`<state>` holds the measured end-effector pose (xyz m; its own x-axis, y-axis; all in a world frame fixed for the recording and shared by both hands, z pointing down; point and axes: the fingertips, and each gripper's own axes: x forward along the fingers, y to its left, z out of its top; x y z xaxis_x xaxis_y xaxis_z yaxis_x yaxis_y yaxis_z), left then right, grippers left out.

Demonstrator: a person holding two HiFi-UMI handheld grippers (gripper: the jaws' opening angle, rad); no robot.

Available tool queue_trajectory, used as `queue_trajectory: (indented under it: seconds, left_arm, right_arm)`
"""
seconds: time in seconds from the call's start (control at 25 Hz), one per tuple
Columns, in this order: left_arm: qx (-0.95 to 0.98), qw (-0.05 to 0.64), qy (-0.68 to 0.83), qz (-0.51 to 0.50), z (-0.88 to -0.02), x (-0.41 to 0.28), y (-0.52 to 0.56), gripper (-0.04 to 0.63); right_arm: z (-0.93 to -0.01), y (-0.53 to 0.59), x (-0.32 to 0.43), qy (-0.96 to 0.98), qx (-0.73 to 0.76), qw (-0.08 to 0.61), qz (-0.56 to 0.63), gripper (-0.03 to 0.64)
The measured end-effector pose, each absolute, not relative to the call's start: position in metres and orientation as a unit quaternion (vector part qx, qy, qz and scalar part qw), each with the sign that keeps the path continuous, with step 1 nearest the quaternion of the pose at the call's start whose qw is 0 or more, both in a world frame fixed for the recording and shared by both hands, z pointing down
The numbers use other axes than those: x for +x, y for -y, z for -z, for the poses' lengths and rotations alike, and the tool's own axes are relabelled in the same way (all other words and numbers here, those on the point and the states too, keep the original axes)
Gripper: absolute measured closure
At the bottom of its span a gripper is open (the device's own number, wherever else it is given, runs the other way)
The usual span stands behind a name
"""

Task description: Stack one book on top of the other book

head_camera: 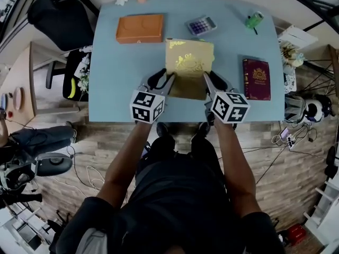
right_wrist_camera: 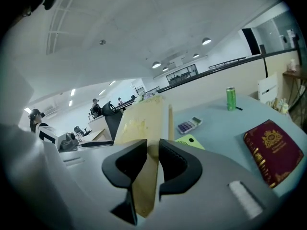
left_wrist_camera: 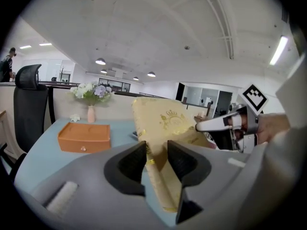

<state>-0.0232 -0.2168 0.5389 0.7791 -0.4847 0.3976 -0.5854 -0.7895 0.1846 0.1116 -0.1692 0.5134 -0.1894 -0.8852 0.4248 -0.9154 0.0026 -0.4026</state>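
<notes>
- Worktop, pale blue, fills the middle of the head view, with the person standing at its near edge and both arms reaching over it.
- Office chair, black, stands off the far left corner of the worktop.
- Gold book, with a crown emblem on its cover, is held over the middle of the worktop. It is tilted with its near end raised, and I cannot tell whether its far edge touches the surface.
- Maroon book lies flat to the right, close to the near edge, cover up and apart from the gold book.
- Orange box sits flat at the far left, well clear of both books.
- Left claw is closed on the near left side of the gold book; the left gripper view shows the spine edge pinched between the two dark pads.
- Right claw is clamped on the near right side of the same book, its jaws nearly together with the book's edge squeezed between them.
- Calculator rests beyond the gold book, toward the far edge.
- Green can sits at the far right.
- Vase of flowers stands at the far edge behind the orange box.
</notes>
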Motion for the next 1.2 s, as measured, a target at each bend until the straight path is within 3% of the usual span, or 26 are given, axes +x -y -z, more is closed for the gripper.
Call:
queue_trajectory:
  seconds: [0.72,1.2]
  left_arm:
    - [0.939,0.167,0.231,-0.193,-0.563,0.174,0.171,0.403]
    - [0.937,0.181,0.190,-0.233,-0.602,0.262,0.139,0.403]
  right_arm:
    - [-0.524,0.122,0.308,0.671,0.673,0.014,-0.312,0.541]
    - [-0.563,0.087,0.396,0.637,0.692,0.016,-0.341,0.541]
